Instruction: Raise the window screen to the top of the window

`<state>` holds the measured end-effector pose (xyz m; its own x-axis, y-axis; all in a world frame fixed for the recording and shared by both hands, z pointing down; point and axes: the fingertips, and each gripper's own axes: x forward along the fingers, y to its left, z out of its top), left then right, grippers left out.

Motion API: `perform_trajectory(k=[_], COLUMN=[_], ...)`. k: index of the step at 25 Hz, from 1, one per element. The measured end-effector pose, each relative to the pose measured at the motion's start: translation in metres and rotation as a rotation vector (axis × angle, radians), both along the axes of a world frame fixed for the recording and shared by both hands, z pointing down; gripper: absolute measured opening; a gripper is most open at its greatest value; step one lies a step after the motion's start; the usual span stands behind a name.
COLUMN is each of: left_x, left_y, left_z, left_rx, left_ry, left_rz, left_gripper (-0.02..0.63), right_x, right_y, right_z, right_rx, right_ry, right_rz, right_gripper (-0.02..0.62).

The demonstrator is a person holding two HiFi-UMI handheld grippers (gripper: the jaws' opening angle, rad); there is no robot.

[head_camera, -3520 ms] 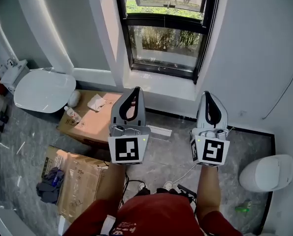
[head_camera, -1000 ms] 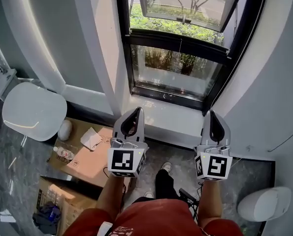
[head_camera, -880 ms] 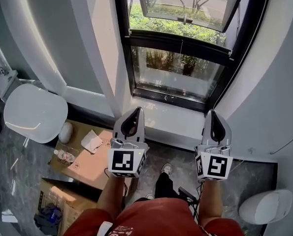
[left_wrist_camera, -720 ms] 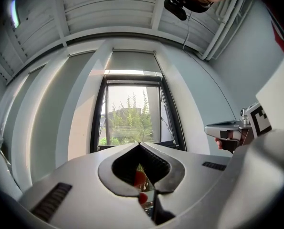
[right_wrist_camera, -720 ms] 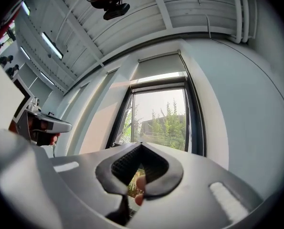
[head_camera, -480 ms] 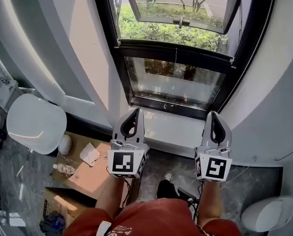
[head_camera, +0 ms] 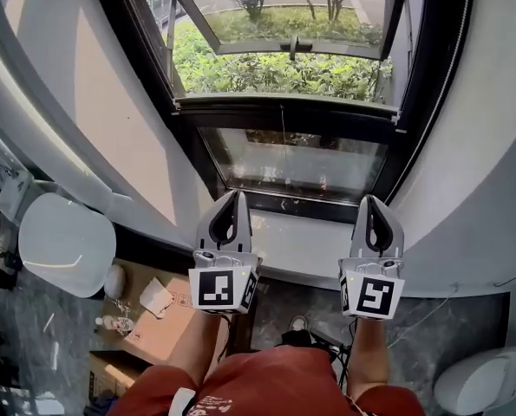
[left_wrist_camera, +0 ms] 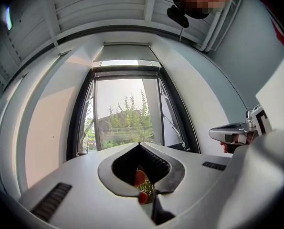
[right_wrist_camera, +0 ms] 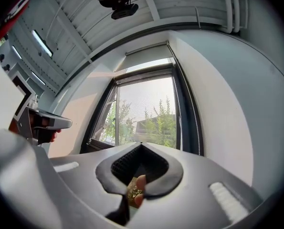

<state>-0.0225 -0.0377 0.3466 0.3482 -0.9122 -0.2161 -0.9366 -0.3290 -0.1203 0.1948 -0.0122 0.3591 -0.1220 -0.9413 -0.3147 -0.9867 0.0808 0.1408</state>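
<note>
Nothing of the job is done yet, as far as I can judge. In my right gripper view a fine mesh shows across the glass of the window (head_camera: pixel 416 102), so I take the window screen (right_wrist_camera: pixel 146 99) to be down over the opening, not rolled up at the top of the window. I cannot make out its lower edge for certain. From my head view a pale bar runs across the middle of the window, and a thin cord (head_camera: pixel 282 159) hangs from it down over the lower pane. That may be the pull for the screen, but I cannot be sure.

My 2 tools are both in front of the window, below its lower pane and on my side of the sill (head_camera: pixel 301 237), side by side and apart from each other. The left gripper (head_camera: pixel 231 198) has its jaws closed tip to tip with nothing caught between them. The right gripper (head_camera: pixel 372 200) is the same, jaws together and empty. Neither one touches the window, the sill or the cord.

All the work is left: reach up to the window, take hold of the screen's lower edge or its cord, and run the screen up to the top of the window.
</note>
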Motion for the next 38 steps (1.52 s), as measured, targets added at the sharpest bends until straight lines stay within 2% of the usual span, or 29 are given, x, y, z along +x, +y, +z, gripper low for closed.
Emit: perform_trajectory(k=[8, 16, 30, 38], left_x=[0.021, 0.026, -0.009, -0.033], left_y=[-0.032, -0.06, -0.137, -0.19], left_z=[-0.001, 0.001, 0.018, 0.022], left_rx=[0.002, 0.003, -0.05, -0.032], left_ry=[0.015, 0.023, 0.06, 0.066], left_rz=[0.007, 0.012, 0.022, 0.036], left_gripper=[0.005, 0.005, 0.005, 0.005], right_x=[0.015, 0.018, -0.015, -0.034], right_y=[-0.031, -0.06, -0.134, -0.178], right_z=[-0.008, -0.004, 0.002, 0.004], right_rx=[0.011, 0.008, -0.02, -0.042], right_ry=[0.014, 0.018, 0.069, 0.111], right_rz=[-0.007, -0.008, 0.005, 0.043], right_gripper=[0.009, 0.009, 0.009, 0.009])
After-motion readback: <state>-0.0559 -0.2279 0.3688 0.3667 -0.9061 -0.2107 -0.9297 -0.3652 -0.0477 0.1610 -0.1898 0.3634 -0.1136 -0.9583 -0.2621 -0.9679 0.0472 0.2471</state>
